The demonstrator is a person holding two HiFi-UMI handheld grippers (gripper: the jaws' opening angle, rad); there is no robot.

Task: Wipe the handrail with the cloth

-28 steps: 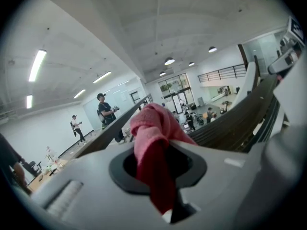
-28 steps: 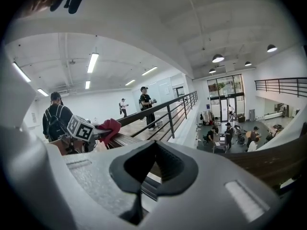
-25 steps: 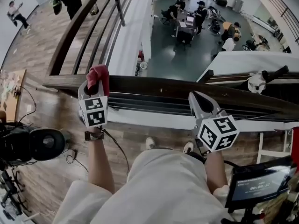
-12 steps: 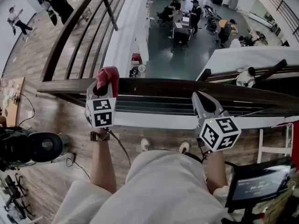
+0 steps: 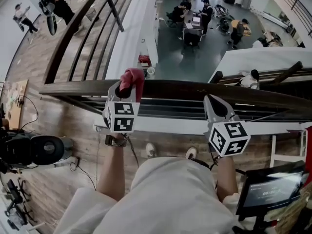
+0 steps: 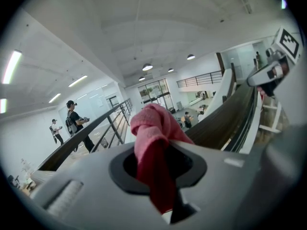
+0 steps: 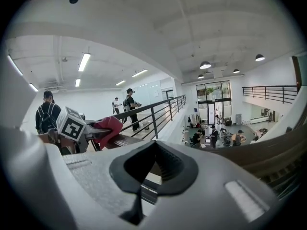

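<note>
A dark wooden handrail (image 5: 175, 87) runs across the head view, over an open drop to a lower floor. My left gripper (image 5: 127, 86) is shut on a red cloth (image 5: 132, 78), which rests bunched on top of the rail left of centre. In the left gripper view the cloth (image 6: 154, 138) hangs between the shut jaws of that gripper (image 6: 160, 169), with the handrail (image 6: 225, 123) stretching away to the right. My right gripper (image 5: 211, 102) is shut and empty above the rail further right. The right gripper view shows its shut jaws (image 7: 152, 174) and the cloth (image 7: 109, 126) off to the left.
A second railing (image 5: 73, 33) leads away at the upper left, where people (image 5: 52, 1) stand on the walkway. Several people (image 5: 204, 13) are on the floor far below. Black equipment (image 5: 34, 150) sits at my left and a screen (image 5: 269, 189) at the lower right.
My left gripper has slid to the right along the handrail with the red cloth. The right gripper has stayed about where it was.
</note>
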